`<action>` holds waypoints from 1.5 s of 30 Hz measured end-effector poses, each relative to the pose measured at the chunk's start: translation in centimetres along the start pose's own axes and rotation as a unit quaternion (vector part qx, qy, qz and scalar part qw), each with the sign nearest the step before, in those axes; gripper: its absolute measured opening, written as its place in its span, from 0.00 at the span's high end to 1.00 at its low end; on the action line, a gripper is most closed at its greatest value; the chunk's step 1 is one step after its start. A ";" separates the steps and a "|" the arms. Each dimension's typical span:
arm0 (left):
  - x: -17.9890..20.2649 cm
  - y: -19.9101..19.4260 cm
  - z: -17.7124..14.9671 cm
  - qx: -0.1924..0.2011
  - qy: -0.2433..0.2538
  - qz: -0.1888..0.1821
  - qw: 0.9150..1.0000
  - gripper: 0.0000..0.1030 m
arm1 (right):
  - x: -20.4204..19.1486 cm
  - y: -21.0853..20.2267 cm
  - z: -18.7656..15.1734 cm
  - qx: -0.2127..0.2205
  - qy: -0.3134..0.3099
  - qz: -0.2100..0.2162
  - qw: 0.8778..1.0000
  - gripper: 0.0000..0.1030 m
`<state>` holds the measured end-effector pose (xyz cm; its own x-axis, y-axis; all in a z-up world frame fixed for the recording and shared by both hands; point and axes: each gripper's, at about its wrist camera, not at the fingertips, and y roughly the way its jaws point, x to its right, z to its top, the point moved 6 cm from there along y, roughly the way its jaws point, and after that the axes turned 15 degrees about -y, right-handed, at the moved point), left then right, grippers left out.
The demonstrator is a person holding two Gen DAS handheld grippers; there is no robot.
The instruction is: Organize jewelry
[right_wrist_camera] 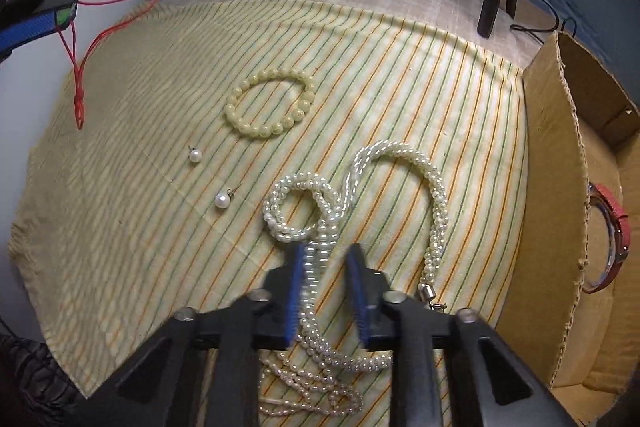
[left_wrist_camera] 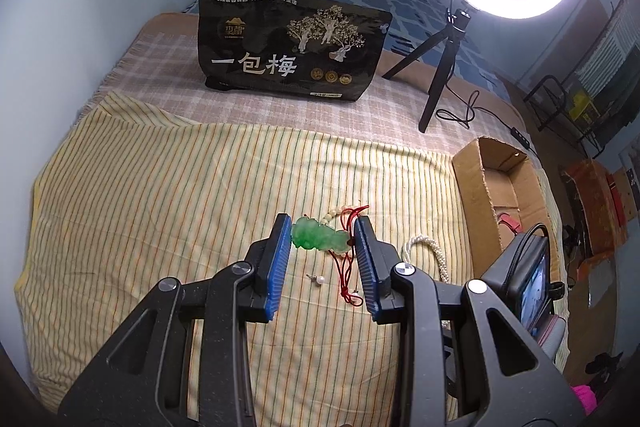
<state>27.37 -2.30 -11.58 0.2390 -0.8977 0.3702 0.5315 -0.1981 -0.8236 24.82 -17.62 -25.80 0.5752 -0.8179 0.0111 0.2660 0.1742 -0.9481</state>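
Observation:
My left gripper is shut on a green jade pendant, held between the blue pads above the striped cloth. Its red cord dangles below. In the right wrist view the left gripper shows at top left with the red cord hanging down. My right gripper is open, low over a pearl rope necklace that runs between its fingers. A yellow bead bracelet and two pearl earrings lie on the cloth.
A cardboard box stands at the right edge of the cloth with a red watch inside. A black snack bag stands at the back. A ring light on a tripod stands at the back right.

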 end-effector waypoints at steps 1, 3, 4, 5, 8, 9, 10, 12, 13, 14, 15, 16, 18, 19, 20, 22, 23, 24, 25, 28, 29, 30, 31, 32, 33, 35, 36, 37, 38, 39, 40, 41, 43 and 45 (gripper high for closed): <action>0.0 0.0 0.0 0.000 0.000 0.000 1.000 0.69 | 0.1 -0.2 -0.1 0.000 0.001 0.000 1.000 0.94; 0.1 0.0 -0.1 0.001 0.003 -0.001 1.000 0.69 | 0.4 -0.8 -0.2 0.006 0.010 0.006 1.000 0.94; 0.2 0.0 -0.1 0.002 0.003 -0.002 1.000 0.69 | 0.6 -1.3 -0.1 0.012 0.014 0.008 1.000 0.94; 0.3 -0.1 -0.2 0.002 0.003 -0.003 1.000 0.69 | 0.7 -1.9 0.1 0.019 0.018 0.011 1.000 0.94; 0.5 -0.3 -0.3 0.003 0.003 -0.007 1.000 0.69 | 1.6 -4.7 0.5 0.054 0.040 0.022 0.998 0.94; 0.6 -0.3 -0.3 0.003 0.002 -0.009 1.000 0.69 | 1.9 -5.4 0.6 0.063 0.046 0.027 0.997 0.94; 0.7 -0.4 -0.3 0.004 0.002 -0.010 1.000 0.69 | 2.3 -6.6 0.8 0.079 0.057 0.033 0.995 0.94; 1.0 -0.7 -0.4 0.005 0.001 -0.014 1.000 0.69 | 2.8 -8.4 1.2 0.104 0.075 0.045 0.991 0.94; 1.2 -0.8 -0.3 0.006 0.001 -0.016 1.000 0.69 | 2.9 -9.5 1.8 0.121 0.085 0.050 0.988 0.94; 1.3 -0.9 -0.4 0.006 0.001 -0.018 1.000 0.69 | 3.2 -10.5 2.0 0.134 0.093 0.054 0.985 0.94; 1.5 -1.0 -0.5 0.007 0.002 -0.021 1.000 0.69 | 3.3 -11.0 2.4 0.142 0.097 0.057 0.983 0.94; 1.6 -1.1 -0.5 0.007 0.002 -0.023 1.000 0.69 | 3.4 -11.9 2.9 0.156 0.104 0.061 0.980 0.94; 2.1 -1.3 -0.7 0.007 0.003 -0.027 1.000 0.69 | 4.0 -13.2 3.2 0.176 0.113 0.067 0.976 0.94; 2.3 -1.3 -0.8 0.007 0.005 -0.028 1.000 0.69 | 4.1 -14.1 3.3 0.187 0.117 0.068 0.973 0.94; 2.5 -1.4 -0.9 0.009 0.007 -0.029 1.000 0.69 | 4.3 -15.0 3.3 0.196 0.120 0.069 0.971 0.94; 3.0 -1.5 -1.0 0.010 0.011 -0.030 0.999 0.69 | 4.5 -16.1 3.6 0.211 0.124 0.068 0.967 0.94; 3.2 -1.6 -1.1 0.010 0.012 -0.032 0.999 0.69 | 4.7 -16.7 3.7 0.218 0.126 0.068 0.965 0.94; 3.4 -1.7 -1.2 0.010 0.013 -0.033 0.999 0.69 | 4.8 -17.3 3.7 0.225 0.128 0.068 0.964 0.94; 3.5 -1.8 -1.2 0.011 0.014 -0.035 0.999 0.69 | 4.9 -18.0 3.8 0.232 0.130 0.068 0.961 0.94; 4.0 -2.2 -1.2 0.013 0.017 -0.039 0.999 0.69 | 5.4 -19.8 3.6 0.253 0.137 0.069 0.955 0.94; 4.3 -2.4 -1.3 0.014 0.018 -0.042 0.999 0.69 | 5.6 -20.5 3.5 0.260 0.138 0.068 0.953 0.94; 4.5 -2.6 -1.4 0.014 0.019 -0.044 0.999 0.69 | 5.7 -21.1 3.3 0.266 0.139 0.067 0.952 0.94; 4.7 -2.7 -1.4 0.015 0.020 -0.046 0.999 0.69 | 5.8 -21.7 3.2 0.272 0.139 0.067 0.950 0.94; 5.0 -2.8 -1.5 0.014 0.021 -0.049 0.998 0.69 | 6.0 -22.3 3.1 0.279 0.140 0.067 0.948 0.94; 5.3 -3.0 -1.6 0.014 0.023 -0.052 0.998 0.69 | 6.2 -22.7 3.0 0.282 0.140 0.066 0.947 0.94; 5.8 -3.2 -1.7 0.015 0.026 -0.057 0.998 0.69 | 6.6 -23.8 2.6 0.293 0.141 0.064 0.943 0.94; 6.2 -3.3 -1.9 0.014 0.028 -0.060 0.998 0.69 | 6.8 -24.3 2.3 0.298 0.143 0.062 0.942 0.94; 6.5 -3.3 -2.0 0.013 0.030 -0.062 0.998 0.69 | 7.1 -24.8 2.0 0.302 0.144 0.060 0.940 0.94; 7.0 -3.4 -2.2 0.013 0.033 -0.066 0.997 0.69 | 7.4 -25.2 1.7 0.306 0.147 0.057 0.939 0.94; 7.5 -3.4 -2.4 0.012 0.036 -0.068 0.997 0.69 | 7.9 -25.8 1.3 0.310 0.150 0.053 0.937 0.94; 7.9 -3.4 -2.5 0.011 0.039 -0.071 0.997 0.69 | 8.3 -26.1 1.0 0.313 0.153 0.048 0.936 0.94; 8.3 -3.4 -2.7 0.010 0.041 -0.074 0.996 0.69 | 8.8 -26.6 0.7 0.316 0.157 0.044 0.934 0.94; 9.4 -3.3 -3.3 0.005 0.046 -0.081 0.996 0.69 | 9.8 -27.3 0.0 0.318 0.164 0.032 0.933 0.94; 10.6 -3.1 -4.0 0.000 0.052 -0.090 0.995 0.69 | 10.7 -27.7 -0.7 0.320 0.170 0.020 0.932 0.94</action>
<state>25.05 -12.74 -6.83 0.0545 -0.8837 0.4648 0.5578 -0.3591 -0.7482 23.07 -31.54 0.37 0.3456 -0.9112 -0.2244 0.7195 0.4108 -0.5600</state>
